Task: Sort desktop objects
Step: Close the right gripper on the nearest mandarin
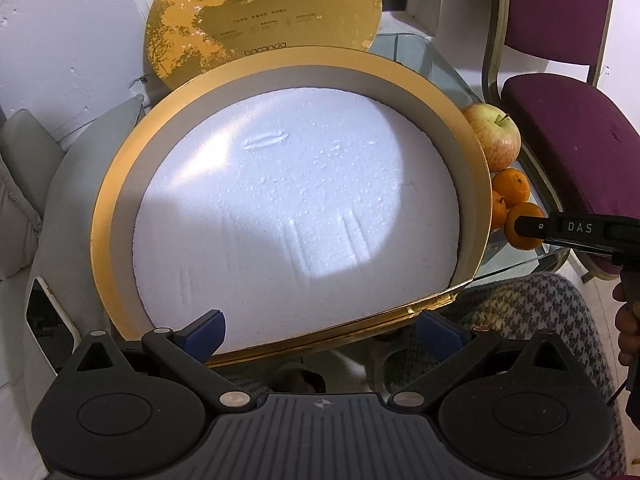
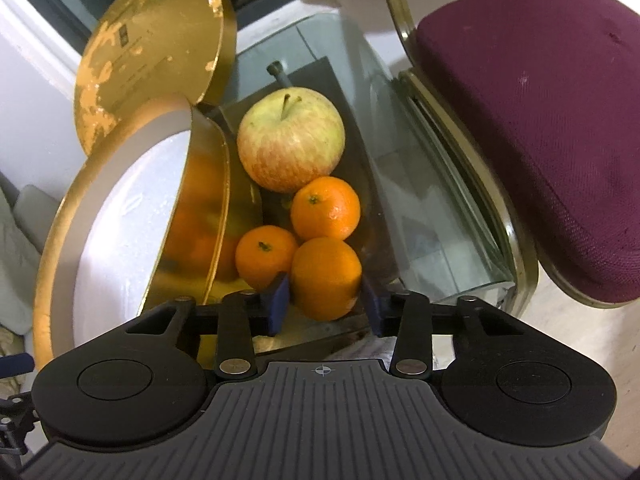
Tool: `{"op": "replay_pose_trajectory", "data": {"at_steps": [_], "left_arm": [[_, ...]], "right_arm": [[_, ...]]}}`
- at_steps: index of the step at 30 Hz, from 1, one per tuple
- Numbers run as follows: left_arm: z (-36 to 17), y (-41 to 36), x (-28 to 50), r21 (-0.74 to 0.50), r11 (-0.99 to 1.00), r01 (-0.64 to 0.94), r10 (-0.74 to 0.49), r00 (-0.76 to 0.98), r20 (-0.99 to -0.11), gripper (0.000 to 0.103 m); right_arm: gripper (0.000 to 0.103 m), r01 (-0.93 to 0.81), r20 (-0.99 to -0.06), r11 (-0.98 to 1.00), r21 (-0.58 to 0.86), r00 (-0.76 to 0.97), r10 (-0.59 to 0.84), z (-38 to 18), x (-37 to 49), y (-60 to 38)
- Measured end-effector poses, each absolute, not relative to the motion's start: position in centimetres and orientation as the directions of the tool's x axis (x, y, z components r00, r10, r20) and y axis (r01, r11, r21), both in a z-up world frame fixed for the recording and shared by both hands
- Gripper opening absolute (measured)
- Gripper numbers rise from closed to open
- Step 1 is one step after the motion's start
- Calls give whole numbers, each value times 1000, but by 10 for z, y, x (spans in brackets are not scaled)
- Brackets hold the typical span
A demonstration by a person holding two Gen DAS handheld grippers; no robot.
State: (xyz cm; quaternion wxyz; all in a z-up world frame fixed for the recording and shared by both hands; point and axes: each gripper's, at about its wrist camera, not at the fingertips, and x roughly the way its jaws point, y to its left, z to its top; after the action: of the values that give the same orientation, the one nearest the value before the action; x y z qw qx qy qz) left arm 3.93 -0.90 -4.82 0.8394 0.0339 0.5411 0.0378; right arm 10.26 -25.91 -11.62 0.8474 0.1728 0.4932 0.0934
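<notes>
Right gripper brackets the nearest orange, pads on either flank; whether they press the peel or stand just off it cannot be told from either view, though the left-wrist view shows the same claw reaching in around that fruit. Fruit sits in a tight cluster on the glass table: apple at the far end, two more oranges touching the near one. Judgement: the nearest orange is taken first because it alone is reachable without pushing past neighbours. Left gripper is released, fingers spread wide, hovering at the near rim of the round gold box, holding nothing; likely posted there to steady the box or wait its turn. Box is open, its white foam floor bare, lid propped upright at the far side, so the drop zone is wide and clear. Tight spots: the box's gold wall stands just left of the fruit, touching or nearly so, and the left orange crowds the left pad. Table edge lies just near the claw, a maroon chair beyond the right edge. Best open room is upward, then left over the rim.
</notes>
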Motion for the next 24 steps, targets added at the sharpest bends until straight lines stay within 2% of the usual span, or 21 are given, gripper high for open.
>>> {"op": "replay_pose_trajectory", "data": {"at_steps": [12, 21, 24], "left_arm": [[-40, 7, 23, 96, 994, -60, 113, 421, -900, 102], [-26, 54, -3, 41, 979, -202, 134, 469, -873, 102], [-23, 71, -14, 24, 971, -237, 139, 483, -865, 102]], "right_arm": [[38, 38, -832, 944, 328, 485, 270, -101, 94, -252], [36, -55, -795, 971, 232, 565, 222, -46, 83, -221], [36, -82, -759, 963, 257, 600, 254, -21, 86, -206]]}}
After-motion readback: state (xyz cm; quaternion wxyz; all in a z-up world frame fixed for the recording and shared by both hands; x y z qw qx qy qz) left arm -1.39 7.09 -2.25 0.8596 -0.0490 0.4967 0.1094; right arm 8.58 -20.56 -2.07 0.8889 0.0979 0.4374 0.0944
